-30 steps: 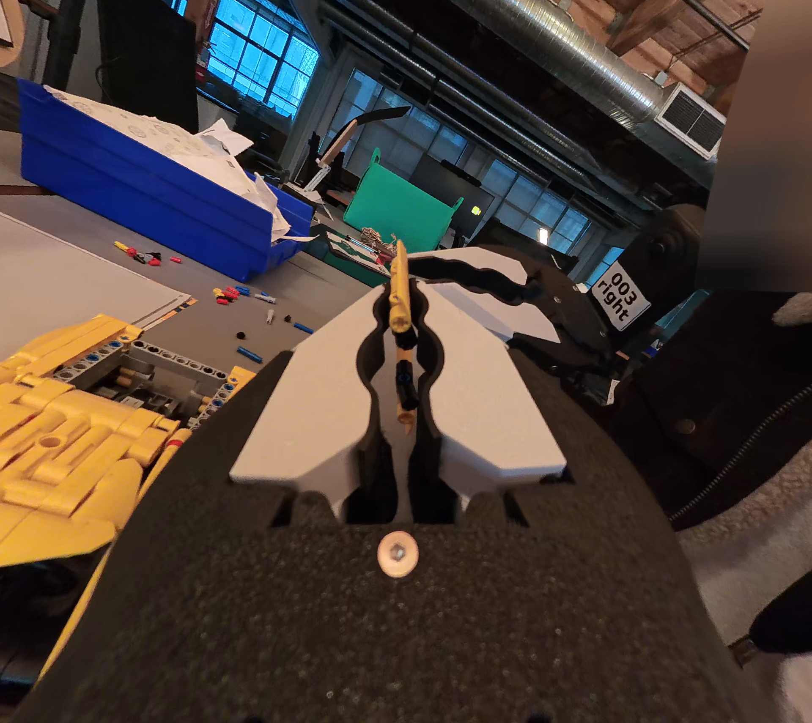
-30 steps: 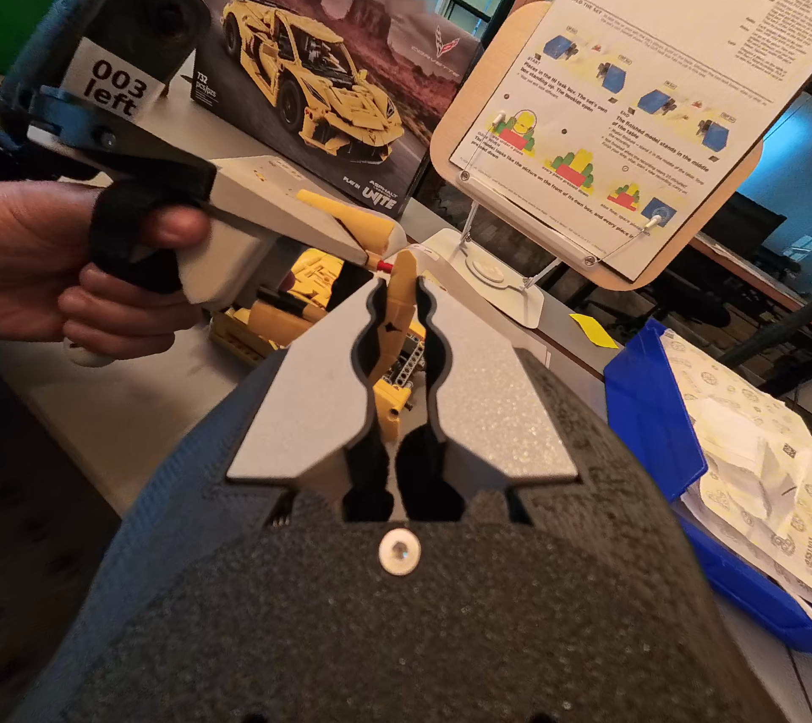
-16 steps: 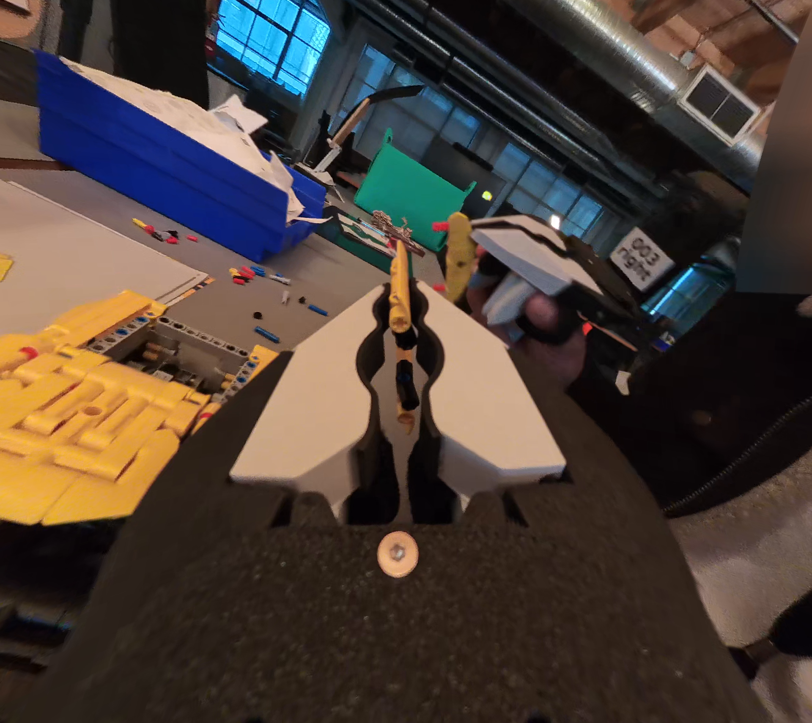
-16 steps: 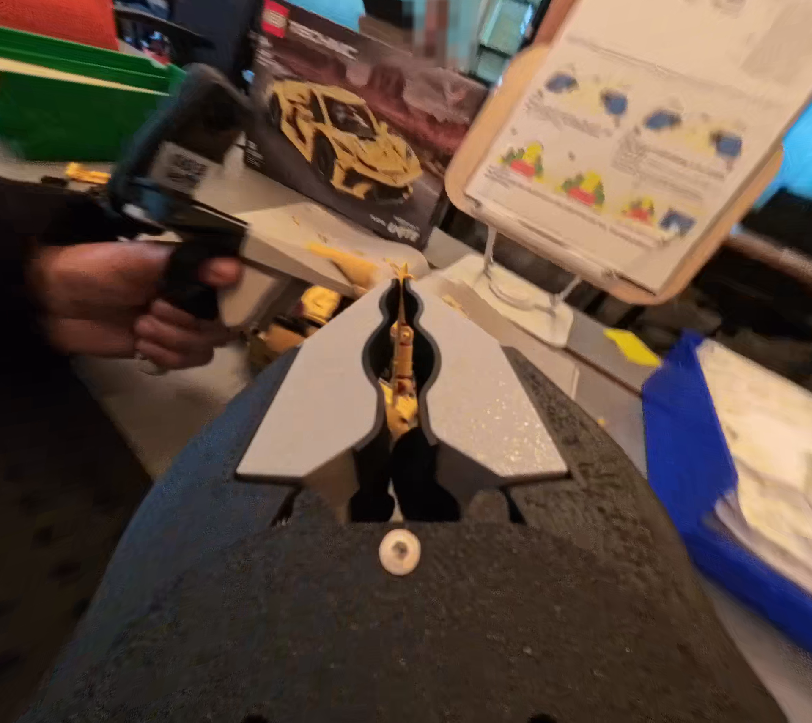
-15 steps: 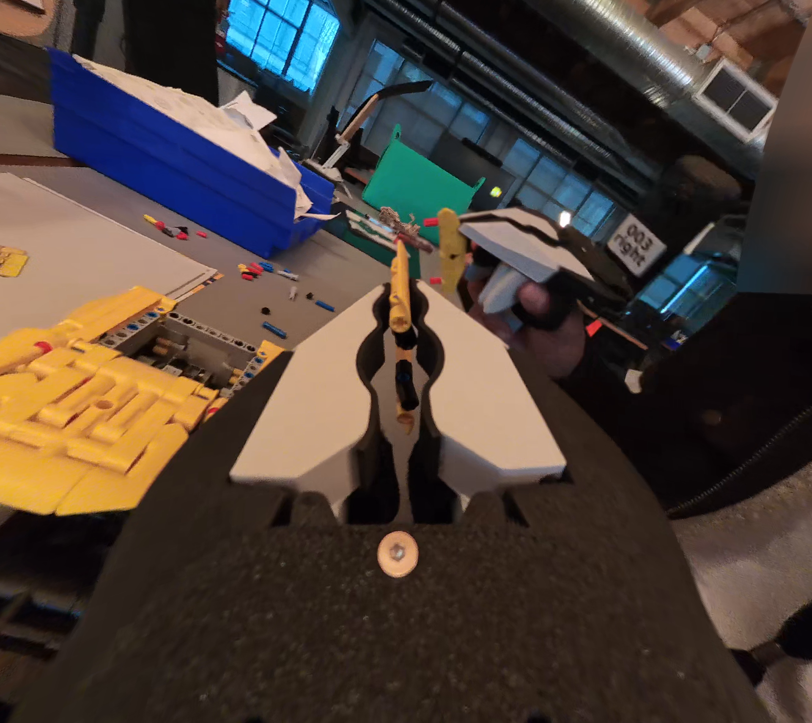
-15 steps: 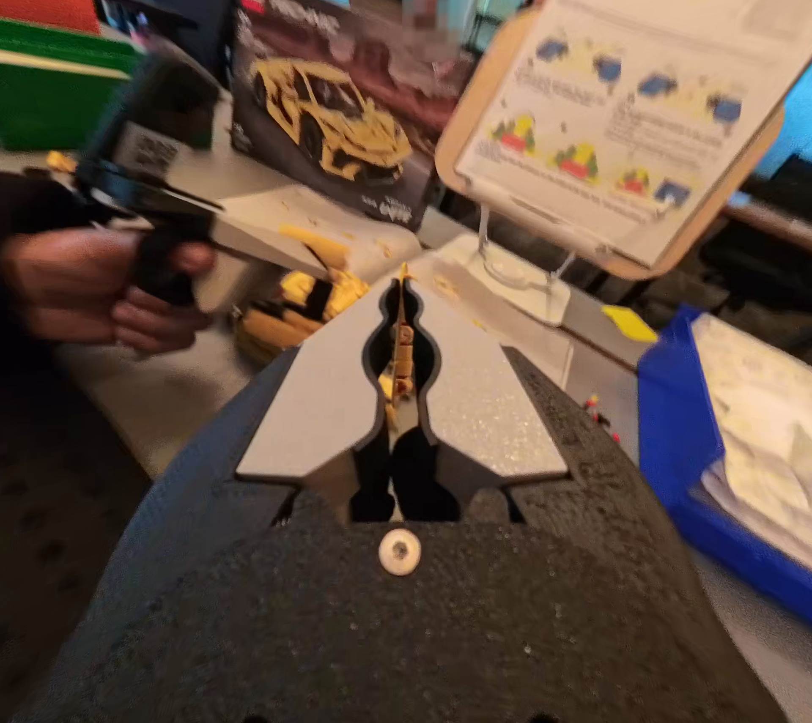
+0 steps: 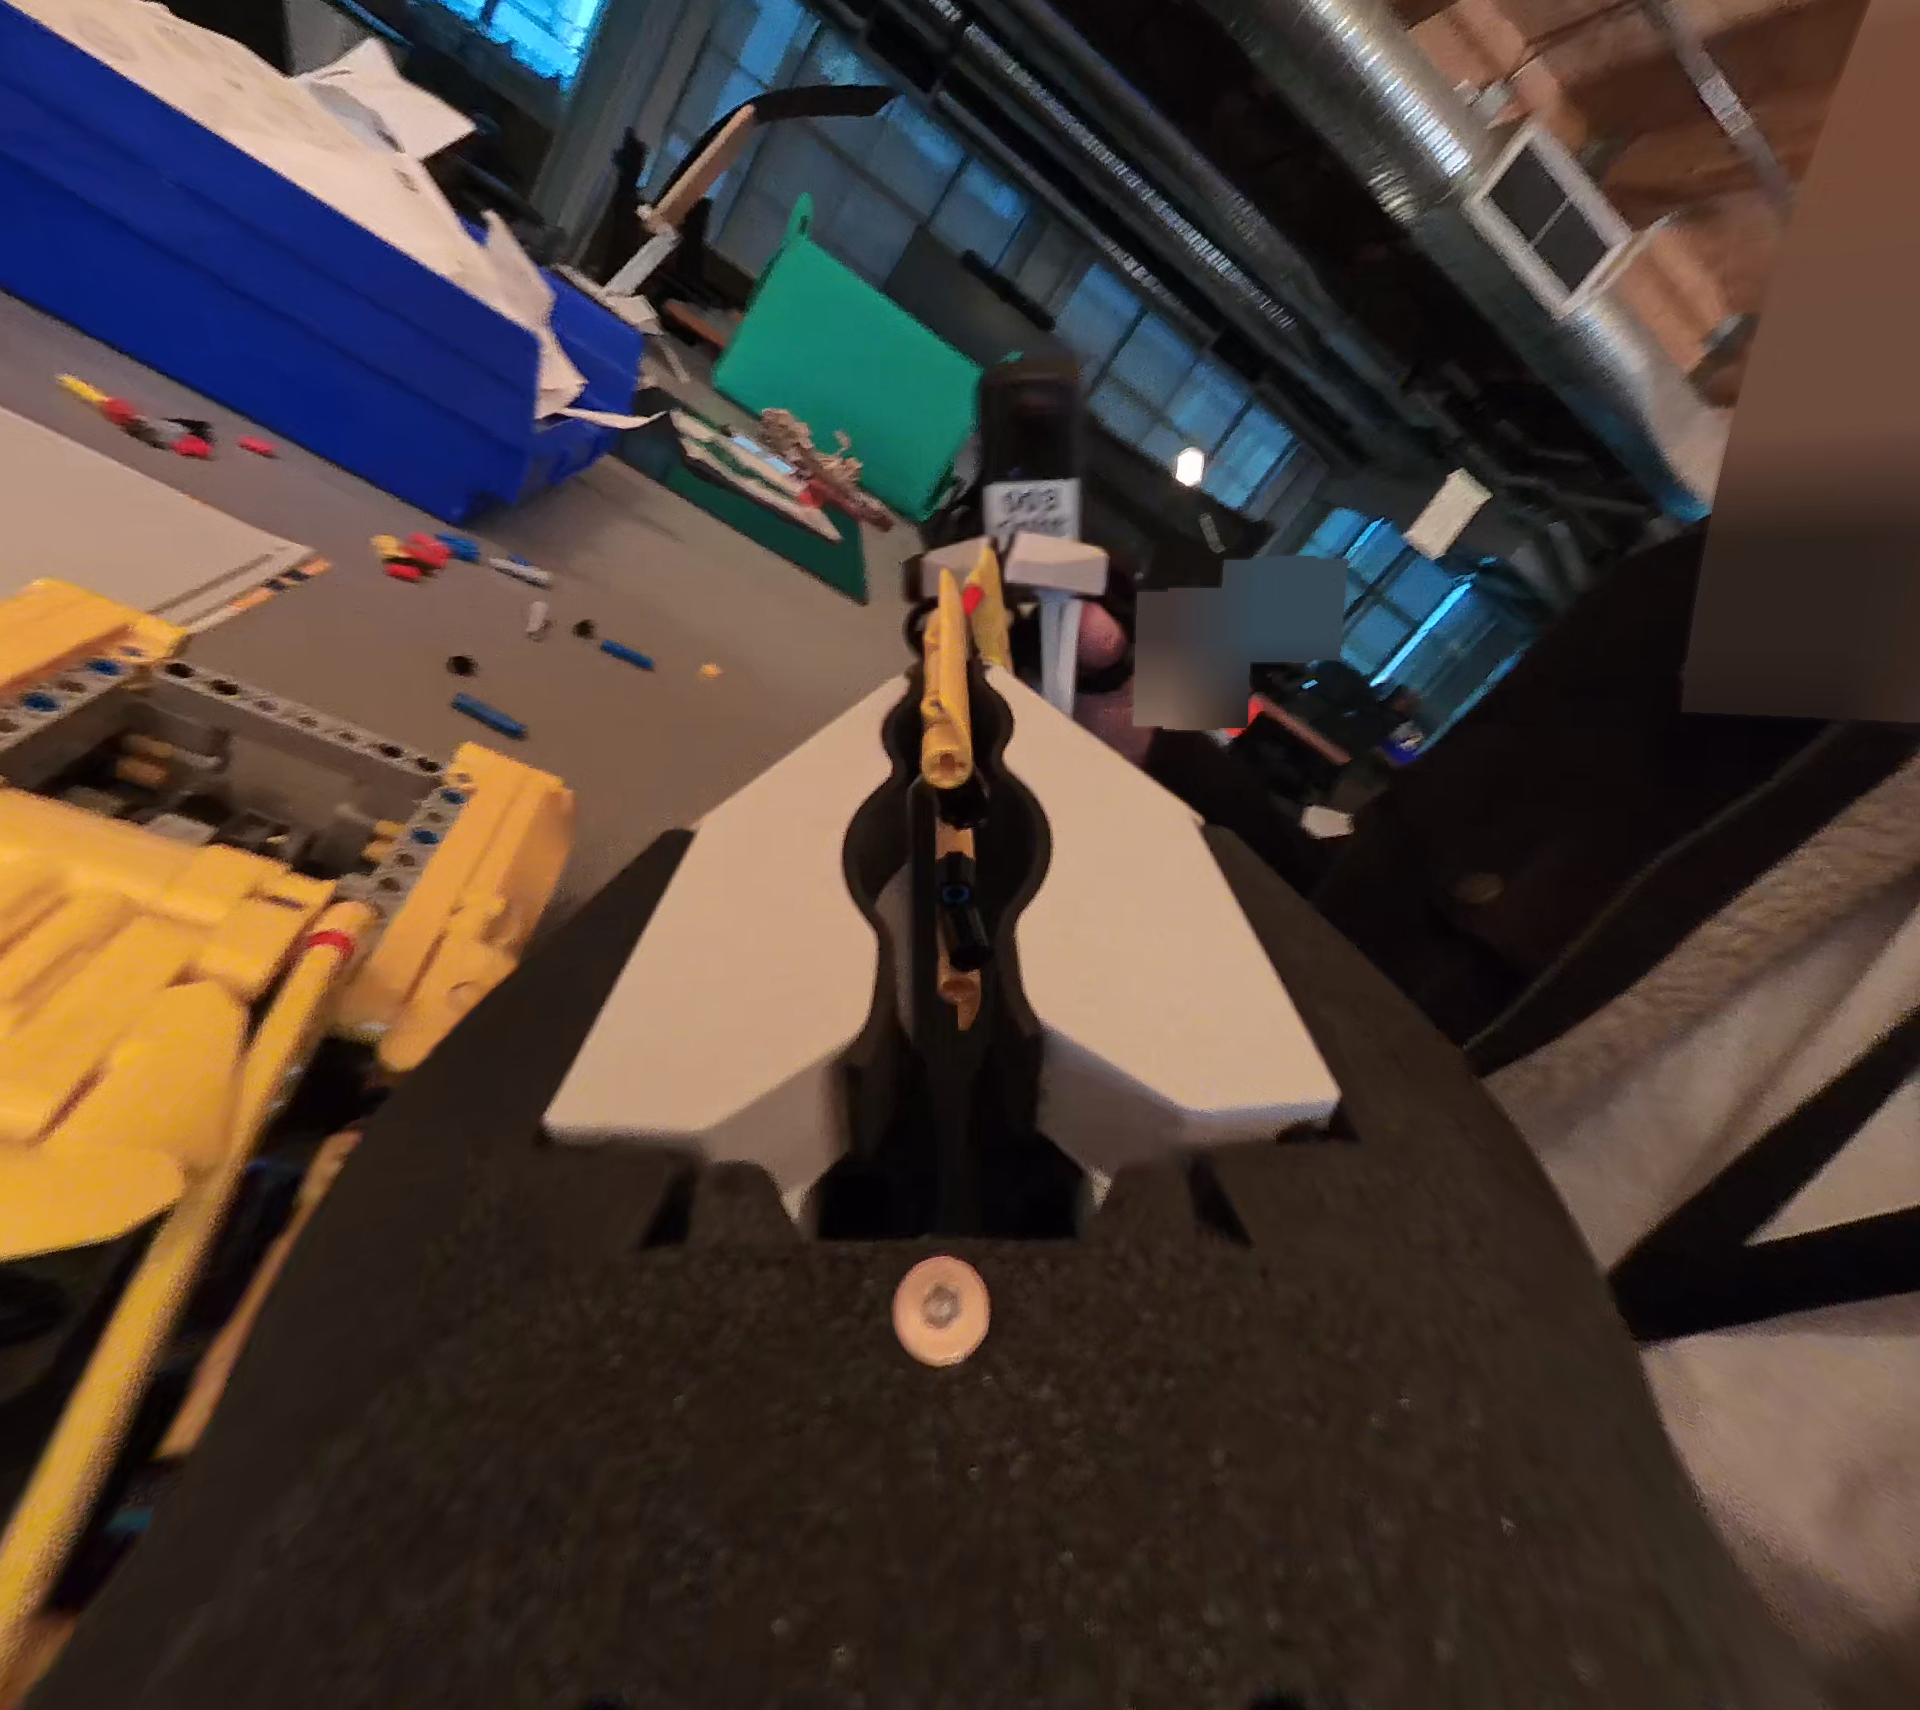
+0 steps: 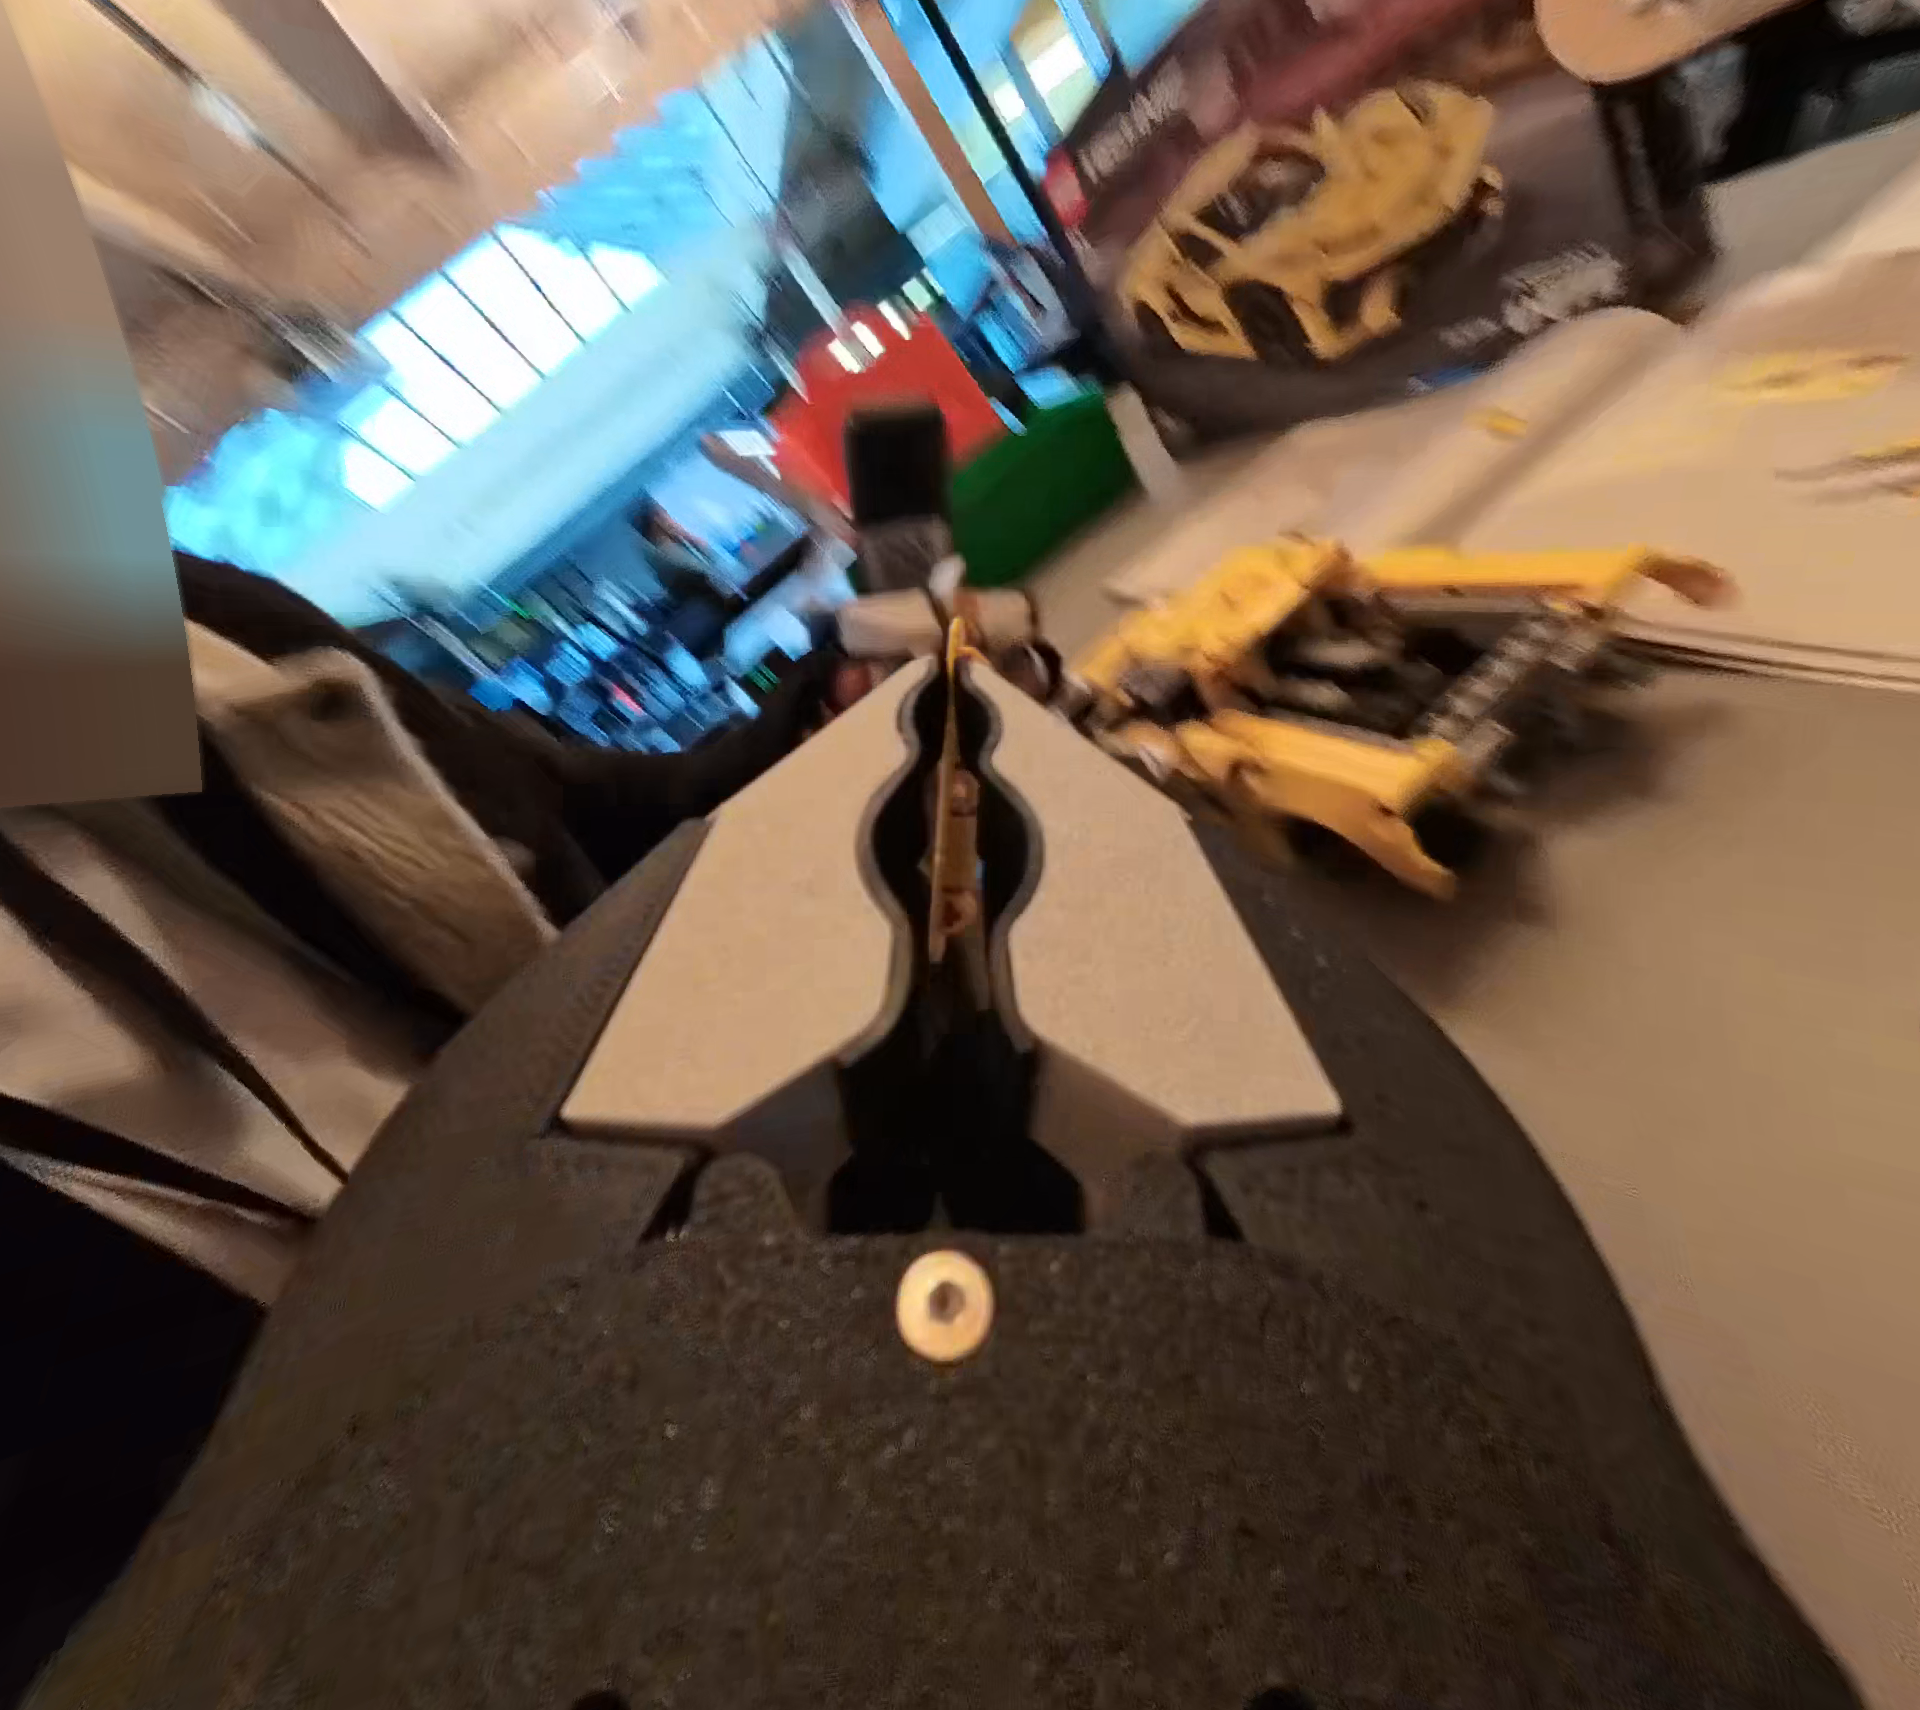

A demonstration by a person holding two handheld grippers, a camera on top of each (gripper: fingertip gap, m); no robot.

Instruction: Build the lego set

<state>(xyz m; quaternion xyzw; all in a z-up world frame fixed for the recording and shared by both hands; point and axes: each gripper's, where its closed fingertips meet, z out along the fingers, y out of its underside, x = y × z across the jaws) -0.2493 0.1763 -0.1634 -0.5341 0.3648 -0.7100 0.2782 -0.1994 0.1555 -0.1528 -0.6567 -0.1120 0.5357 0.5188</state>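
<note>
My left tongs (image 7: 948,673) are closed narrow on a slim yellow beam (image 7: 948,704), gripped edge-on. Its long axis runs along the fingers, one end poking out past the tips, the other end reaching back into the gap, where a black pin piece (image 7: 961,917) sits on it. The beam points straight at my right tongs (image 7: 1013,569), which face me almost tip to tip, just beyond it.

My right tongs (image 8: 951,673) are likewise pinched narrow on a thin yellow piece (image 8: 951,829), also seen edge-on, its long axis in line with the fingers and its front end aimed at the left tongs (image 8: 914,611) directly ahead. This view is smeared by motion, so I cannot tell whether the two held parts touch.

The half-built yellow car (image 7: 187,912) lies on the grey worktop (image 7: 727,611) to the left of my left tongs, well apart from both held pieces. Loose small parts (image 7: 488,710) are scattered on the worktop beyond it, in front of a blue bin (image 7: 260,310). The set's box (image 8: 1351,206) stands behind the car.
</note>
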